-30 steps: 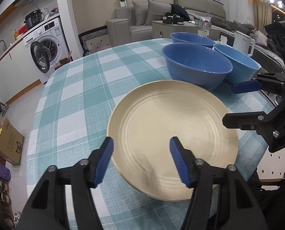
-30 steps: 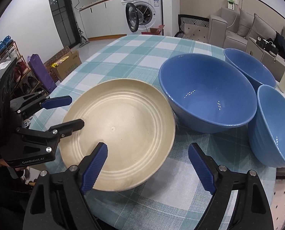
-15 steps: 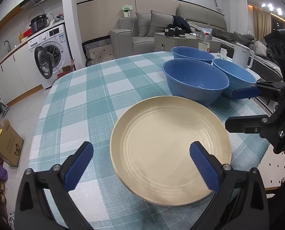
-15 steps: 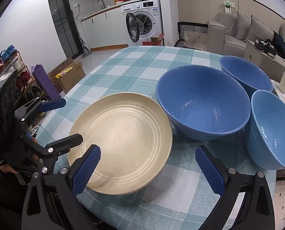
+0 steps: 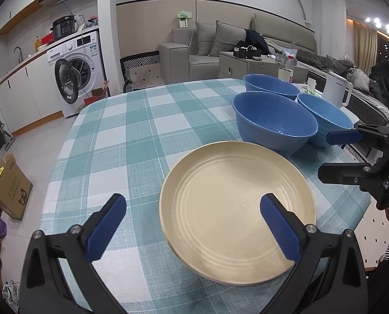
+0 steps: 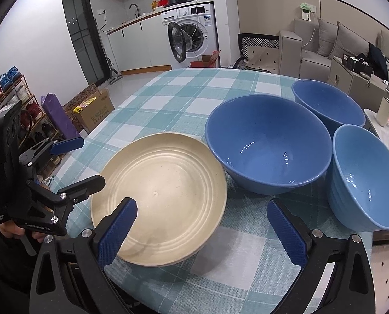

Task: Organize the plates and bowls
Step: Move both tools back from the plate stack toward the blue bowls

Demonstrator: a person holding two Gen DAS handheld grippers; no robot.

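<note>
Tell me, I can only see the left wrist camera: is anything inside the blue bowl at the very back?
Observer: No. The right wrist view looks down into the far blue bowl, and it is empty.
Operator: Is the other gripper grabbing something?
Observer: No. The right gripper is open. One finger hangs over the cream plate at its near rim, the other over bare tablecloth.
Operator: Who is holding my gripper?
Observer: A hand is wrapped around the handle of the left gripper, low at the table's edge.
</note>
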